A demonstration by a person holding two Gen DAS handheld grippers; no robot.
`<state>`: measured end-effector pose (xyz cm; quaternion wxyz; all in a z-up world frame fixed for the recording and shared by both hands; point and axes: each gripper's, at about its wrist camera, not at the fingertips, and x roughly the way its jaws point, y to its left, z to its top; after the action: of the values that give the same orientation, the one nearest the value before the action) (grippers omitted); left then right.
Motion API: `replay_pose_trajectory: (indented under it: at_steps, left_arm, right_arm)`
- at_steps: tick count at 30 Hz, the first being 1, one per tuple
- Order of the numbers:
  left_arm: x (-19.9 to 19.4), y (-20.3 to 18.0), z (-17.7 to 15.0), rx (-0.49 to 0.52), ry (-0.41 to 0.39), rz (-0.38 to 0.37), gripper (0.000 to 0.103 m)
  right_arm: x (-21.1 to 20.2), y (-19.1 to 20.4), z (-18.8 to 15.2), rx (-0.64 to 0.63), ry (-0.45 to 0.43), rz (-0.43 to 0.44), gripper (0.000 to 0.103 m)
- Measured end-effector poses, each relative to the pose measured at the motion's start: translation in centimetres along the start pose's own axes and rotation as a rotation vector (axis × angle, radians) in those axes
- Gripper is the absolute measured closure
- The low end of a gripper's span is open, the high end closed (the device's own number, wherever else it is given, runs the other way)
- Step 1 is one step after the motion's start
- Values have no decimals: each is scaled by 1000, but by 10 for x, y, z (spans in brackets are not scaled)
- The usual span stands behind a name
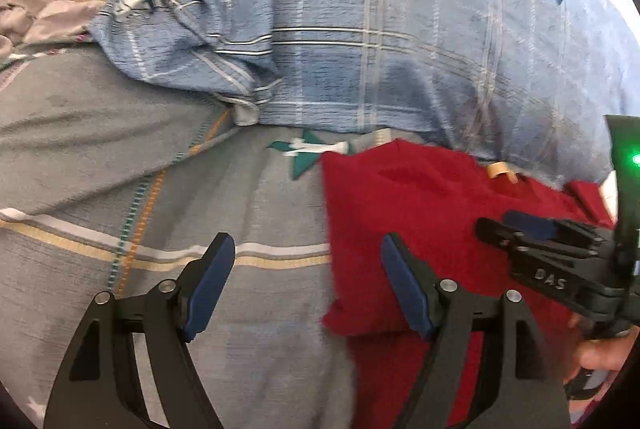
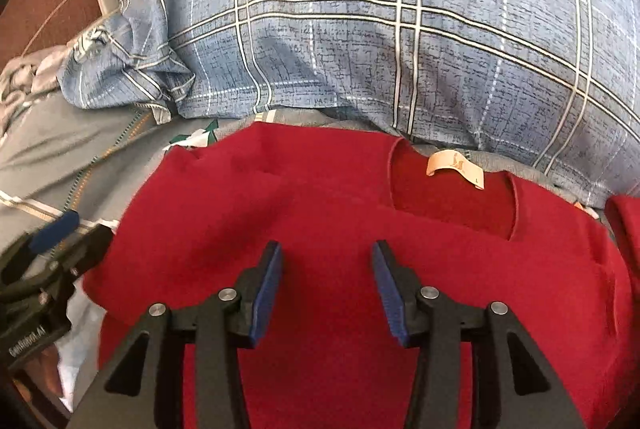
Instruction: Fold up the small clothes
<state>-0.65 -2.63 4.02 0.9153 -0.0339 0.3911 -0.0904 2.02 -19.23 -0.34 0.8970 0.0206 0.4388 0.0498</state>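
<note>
Red sweater flat on bed, collar toward pillow. Left gripper and right gripper both agape, empty (hovering). Step: folding start. Next: pinch edge.

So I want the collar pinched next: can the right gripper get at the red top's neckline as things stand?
Probably yes: the right gripper is open over the red top, and the neckline lies uncovered just ahead of it.

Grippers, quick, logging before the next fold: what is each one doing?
Left gripper: open, holding nothing, at the red shirt's left edge.
Right gripper: open, holding nothing, over the red shirt.
</note>
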Motion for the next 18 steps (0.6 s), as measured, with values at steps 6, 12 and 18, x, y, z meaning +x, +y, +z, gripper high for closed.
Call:
replay_pose_trajectory:
  at_steps: [6,12,18]
  left_arm:
    - [10,-20,-9,54,34,-52,27]
    - [30,-31,-13,98,112,-43,27]
    - [33,-24,-15,66,136,-59,24]
  right_arm:
    - [-39,-37,-19,37,-36,-57,49]
    - [-56,-111,-46,160,-25,-192,43]
    - [-81,-151,-47,260,-41,-67,43]
